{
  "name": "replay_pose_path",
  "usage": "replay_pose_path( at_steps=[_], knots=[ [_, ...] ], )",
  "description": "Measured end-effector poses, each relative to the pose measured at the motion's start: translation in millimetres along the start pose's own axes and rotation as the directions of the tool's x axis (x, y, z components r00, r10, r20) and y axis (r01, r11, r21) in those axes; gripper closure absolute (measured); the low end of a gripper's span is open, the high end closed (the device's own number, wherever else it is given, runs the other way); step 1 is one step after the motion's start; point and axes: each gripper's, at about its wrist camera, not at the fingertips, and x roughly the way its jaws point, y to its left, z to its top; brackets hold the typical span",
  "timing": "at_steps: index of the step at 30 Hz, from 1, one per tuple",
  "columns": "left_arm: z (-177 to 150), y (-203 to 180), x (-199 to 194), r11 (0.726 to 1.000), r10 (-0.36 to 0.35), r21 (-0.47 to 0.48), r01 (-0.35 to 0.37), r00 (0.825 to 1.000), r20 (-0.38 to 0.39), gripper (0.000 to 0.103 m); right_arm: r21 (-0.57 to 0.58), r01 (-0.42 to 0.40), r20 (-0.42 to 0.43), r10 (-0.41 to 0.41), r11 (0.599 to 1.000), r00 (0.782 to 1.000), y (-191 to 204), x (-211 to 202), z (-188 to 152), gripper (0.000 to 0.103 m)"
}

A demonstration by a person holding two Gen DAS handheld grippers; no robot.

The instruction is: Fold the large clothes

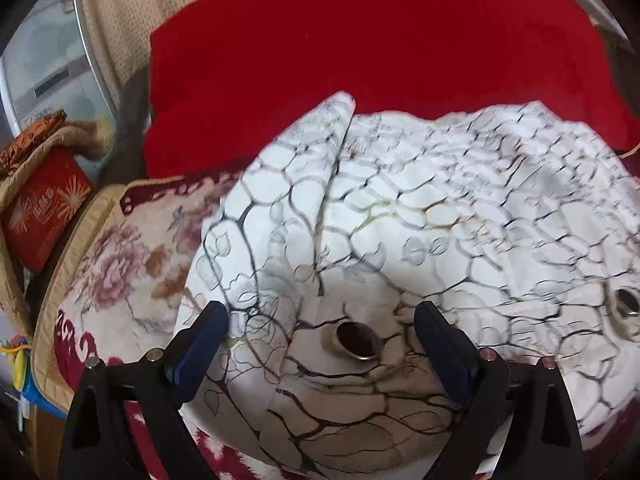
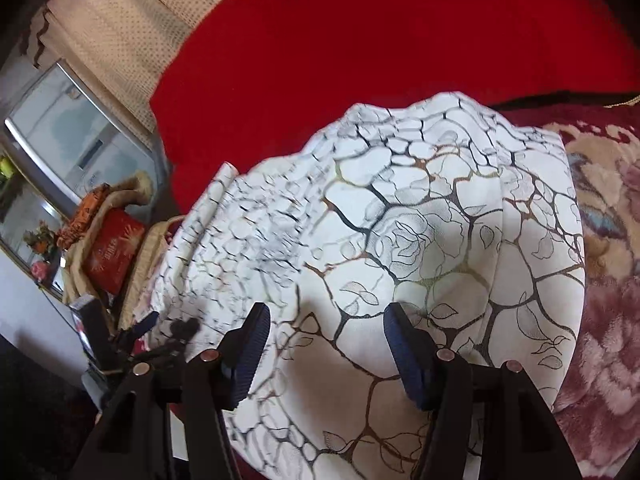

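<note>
A large white cloth [image 1: 440, 208] printed with black crack lines and rose outlines lies bunched on the bed. It has metal eyelets: one [image 1: 358, 340] sits between my left fingers and another [image 1: 626, 300] is at the right edge. A folded flap of the cloth stands up at its far left. My left gripper [image 1: 322, 312] hovers open over the near hem, jaws wide and pinching nothing. In the right wrist view the same cloth [image 2: 420, 208] fills the middle. My right gripper [image 2: 328, 312] is open above it, with its pads off the fabric.
A red blanket [image 1: 360, 52] covers the bed behind the cloth, over a floral plush blanket [image 1: 120, 264] that also shows at the right [image 2: 608, 280]. A red box [image 1: 44, 216] and a glass-fronted cabinet [image 1: 52, 68] stand off the left bedside.
</note>
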Motion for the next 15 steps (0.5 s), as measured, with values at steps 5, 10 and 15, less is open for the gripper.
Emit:
replay_pose_path(
  at_steps=[5,10,15],
  knots=[
    [6.1,3.8,-17.5,0.994,-0.070,-0.075,0.074,0.995,0.066,0.009,0.005,-0.057,0.057,0.056,0.998,0.997,-1.3,-13.8,0.3,0.040],
    [2.9,-6.5,5.6,0.998,-0.028,-0.054,0.026,0.999,-0.039,0.009,-0.010,-0.069,0.013,0.070,0.998,0.997,6.4,-3.7,-1.2,0.040],
    [6.1,-4.5,6.1,0.997,-0.028,-0.078,0.027,0.999,-0.015,0.009,-0.031,-0.001,-0.028,0.000,1.000,1.000,11.6,11.9,-4.1,0.040]
  ],
)
